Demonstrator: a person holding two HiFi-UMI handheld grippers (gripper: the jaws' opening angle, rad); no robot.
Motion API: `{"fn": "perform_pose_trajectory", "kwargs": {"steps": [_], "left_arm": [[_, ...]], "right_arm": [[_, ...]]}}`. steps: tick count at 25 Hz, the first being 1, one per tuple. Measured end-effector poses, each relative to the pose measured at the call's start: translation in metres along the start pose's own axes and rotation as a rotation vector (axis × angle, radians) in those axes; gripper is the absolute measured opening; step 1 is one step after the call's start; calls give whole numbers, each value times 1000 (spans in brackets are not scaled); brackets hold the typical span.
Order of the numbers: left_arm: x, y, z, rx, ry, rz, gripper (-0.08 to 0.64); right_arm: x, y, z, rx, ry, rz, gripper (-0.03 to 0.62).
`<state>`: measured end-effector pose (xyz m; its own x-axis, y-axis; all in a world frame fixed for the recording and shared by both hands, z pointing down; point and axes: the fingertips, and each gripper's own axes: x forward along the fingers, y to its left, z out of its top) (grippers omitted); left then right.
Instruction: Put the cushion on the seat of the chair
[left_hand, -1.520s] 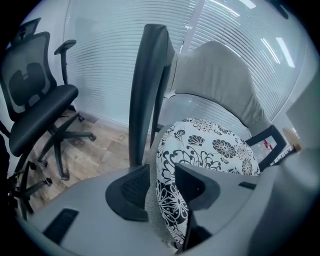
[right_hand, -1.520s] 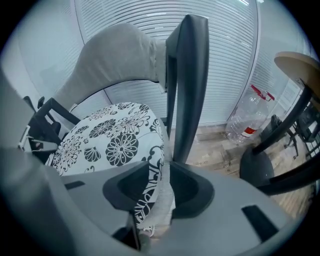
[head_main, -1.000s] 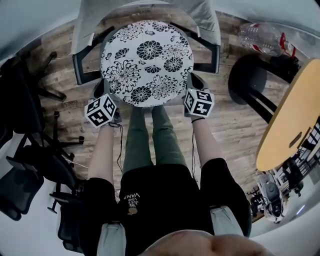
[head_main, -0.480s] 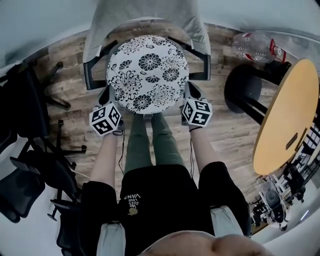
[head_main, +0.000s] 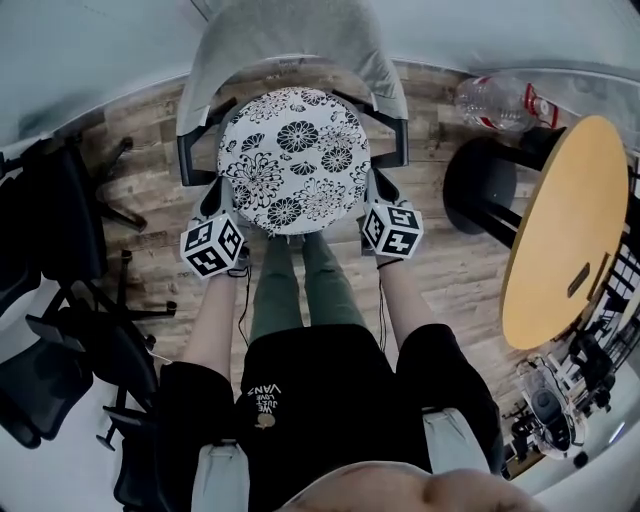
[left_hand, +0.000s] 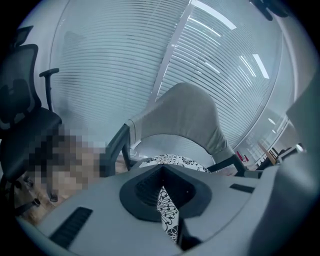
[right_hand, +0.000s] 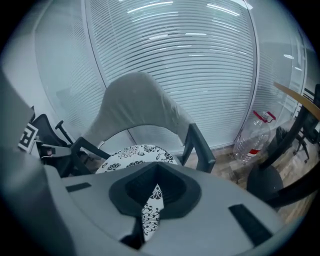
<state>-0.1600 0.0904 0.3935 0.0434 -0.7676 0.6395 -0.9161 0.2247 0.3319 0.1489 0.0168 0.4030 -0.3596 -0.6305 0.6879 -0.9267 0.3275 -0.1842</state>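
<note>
Left gripper (head_main: 216, 200) and right gripper (head_main: 374, 195) both clamped on opposite edges of cushion (head_main: 294, 160); cushion level over chair (head_main: 290, 40) seat

Black short-sleeved T-shirt (head_main: 320, 385) with pale print, perhaps lettering; green trousers (head_main: 300, 290); left gripper (head_main: 218, 195) and right gripper (head_main: 372, 188) each bear a black-and-white marker cube (head_main: 212, 246).

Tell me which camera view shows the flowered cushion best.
The head view: the cushion shows its whole round top there, the grey chair behind it. The left gripper view shows only an edge strip pinched by the left gripper, plus a sliver of top beyond; the right gripper view shows the same at the right gripper.
</note>
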Motion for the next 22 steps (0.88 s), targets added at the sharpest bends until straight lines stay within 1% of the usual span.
{"fn": "perform_pose_trajectory", "kwargs": {"steps": [4, 8, 11, 22], "left_arm": [[-12, -14, 15, 12, -23, -21, 11], [-24, -29, 34, 41, -50, -49, 11], [-35, -39, 48, 38, -72, -63, 11], [-67, -63, 90, 85, -140, -76, 11]], "right_arm": [[-17, 9, 18, -2, -33, 21, 17], [-31, 19, 37, -6, -67, 42, 17], [-44, 22, 52, -18, -87, 51, 17], [-78, 24, 96, -30, -161, 49, 17]]}}
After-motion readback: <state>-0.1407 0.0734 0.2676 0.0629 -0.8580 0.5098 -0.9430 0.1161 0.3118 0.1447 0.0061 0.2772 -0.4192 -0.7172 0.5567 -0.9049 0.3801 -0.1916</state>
